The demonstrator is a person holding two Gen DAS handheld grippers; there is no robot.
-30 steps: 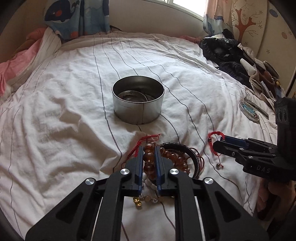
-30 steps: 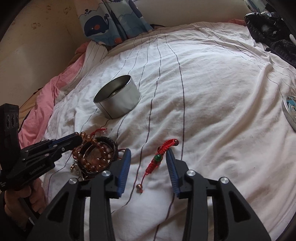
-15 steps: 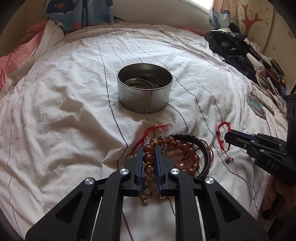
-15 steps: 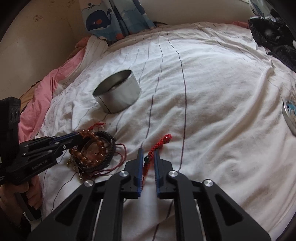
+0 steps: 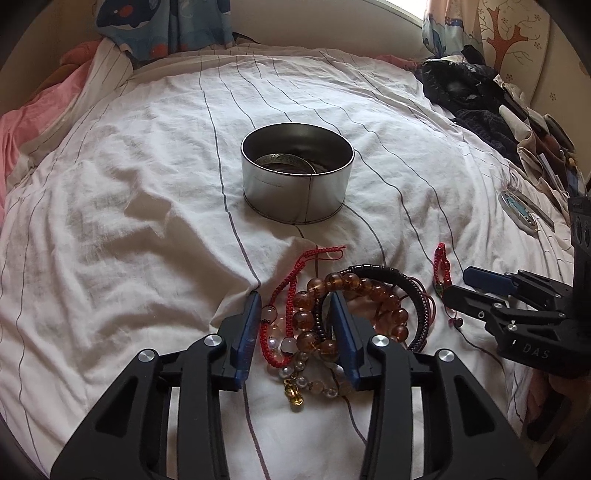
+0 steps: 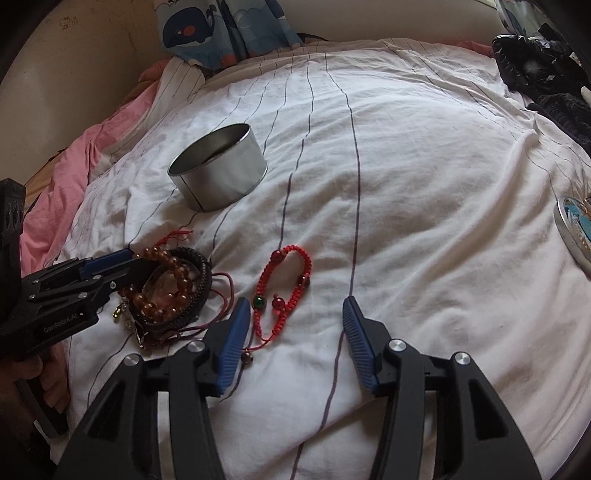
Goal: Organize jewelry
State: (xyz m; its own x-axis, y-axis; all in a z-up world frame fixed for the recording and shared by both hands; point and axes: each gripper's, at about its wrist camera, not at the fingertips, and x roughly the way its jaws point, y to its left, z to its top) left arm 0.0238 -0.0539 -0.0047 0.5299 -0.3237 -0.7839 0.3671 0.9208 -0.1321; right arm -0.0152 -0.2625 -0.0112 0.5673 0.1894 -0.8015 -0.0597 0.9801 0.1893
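Note:
A round metal tin [image 5: 297, 179] stands open on the white striped bedsheet [image 5: 129, 206], with a silver bangle [image 5: 282, 162] inside; it also shows in the right wrist view [image 6: 219, 168]. A pile of bracelets lies in front of it: amber beads [image 5: 364, 291], a black braided band [image 5: 400, 277], red cord [image 5: 291, 280]. My left gripper [image 5: 295, 317] is open around the amber beads. A red cord bracelet [image 6: 286, 288] lies flat between the fingers of my open right gripper [image 6: 293, 314].
A round blue-and-silver lid [image 6: 574, 229] lies at the right edge of the bed. Dark clothes [image 5: 465, 88] are piled at the far right. A pink blanket [image 6: 70, 177] and a whale-print pillow [image 6: 221, 26] lie at the left and far end.
Both grippers have opened. The left has let go of the amber beads, and the right has let go of the red cord bracelet, which now lies spread on the sheet.

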